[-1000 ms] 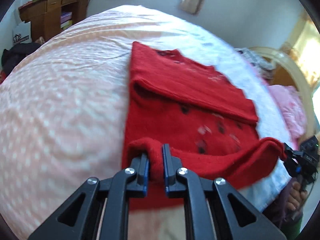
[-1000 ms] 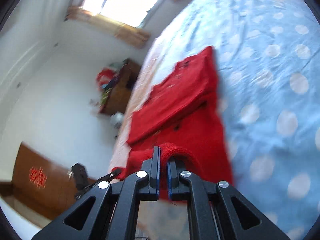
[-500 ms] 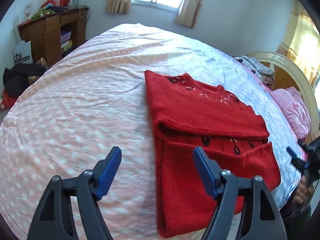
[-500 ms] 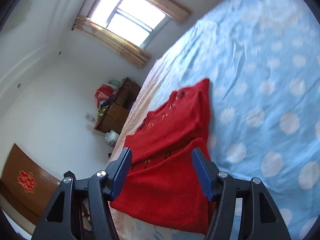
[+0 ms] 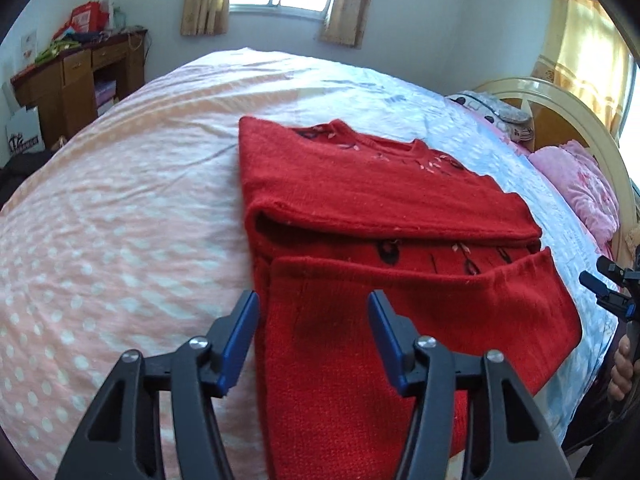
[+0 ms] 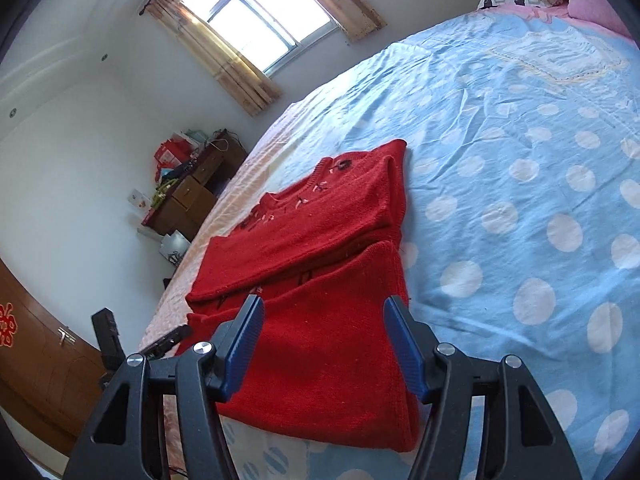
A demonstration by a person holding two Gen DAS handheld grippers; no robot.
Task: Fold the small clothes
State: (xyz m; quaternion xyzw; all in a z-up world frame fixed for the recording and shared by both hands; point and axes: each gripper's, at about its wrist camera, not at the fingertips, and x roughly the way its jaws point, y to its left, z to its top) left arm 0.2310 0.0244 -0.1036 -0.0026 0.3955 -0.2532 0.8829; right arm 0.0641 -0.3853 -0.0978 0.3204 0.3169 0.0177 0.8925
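A red knit sweater [image 5: 380, 216] with dark and pink embroidery lies folded on the bed, its bottom hem turned up over the body. It also shows in the right wrist view [image 6: 320, 280]. My left gripper [image 5: 314, 320] is open and empty, just above the sweater's near left part. My right gripper [image 6: 324, 328] is open and empty above the sweater's near right part. The right gripper also shows at the right edge of the left wrist view [image 5: 608, 284].
The bed [image 5: 120, 200] has a pink and blue dotted sheet [image 6: 520, 200]. A pink pillow [image 5: 580, 184] and cream headboard [image 5: 560, 100] are on the right. A wooden desk [image 5: 76, 76] stands by the far wall under a window [image 6: 260, 20].
Both grippers were shut on the sweater's bottom hem a second ago. They laid it over the body, opened, let go and pulled back slightly.
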